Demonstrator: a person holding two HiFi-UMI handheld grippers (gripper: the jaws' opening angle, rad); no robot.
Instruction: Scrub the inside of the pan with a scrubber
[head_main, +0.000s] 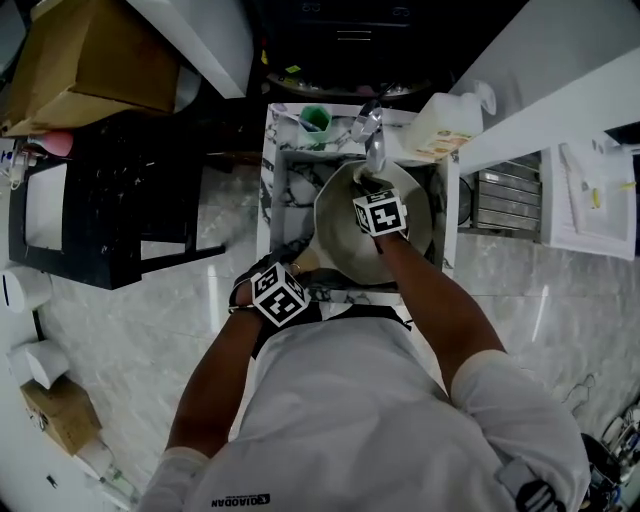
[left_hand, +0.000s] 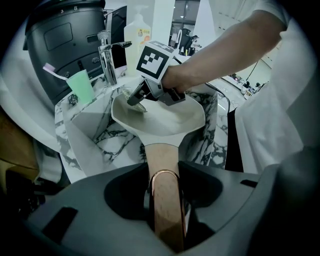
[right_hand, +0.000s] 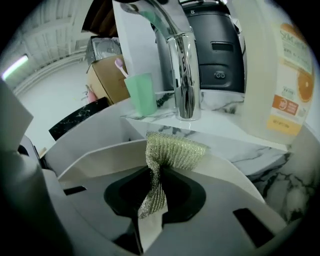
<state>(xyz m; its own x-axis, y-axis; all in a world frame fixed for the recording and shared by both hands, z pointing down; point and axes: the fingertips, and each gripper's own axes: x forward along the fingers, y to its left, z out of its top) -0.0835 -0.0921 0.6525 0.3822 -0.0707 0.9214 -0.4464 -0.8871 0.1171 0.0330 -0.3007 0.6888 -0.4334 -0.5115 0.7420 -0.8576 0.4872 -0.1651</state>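
A: Firstly, left gripper view?
B: Wooden handle (left_hand: 162, 157) clamped in left tongs (left_hand: 166, 197); cream round pan (left_hand: 165, 125) tilted in marble sink (left_hand: 107, 142).
A: Right gripper view?
B: Crinkly metallic mesh scrubber (right_hand: 172, 150) pinched in right tongs (right_hand: 152, 200), on pan's inner wall.

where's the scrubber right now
In the right gripper view, the scrubber is pinched in the right gripper at the far wall of the pan, just before the faucet.

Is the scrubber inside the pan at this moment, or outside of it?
Inside. The right hand-held gripper pinches the scrubber and presses it against the inner wall of the pan, near the far rim.
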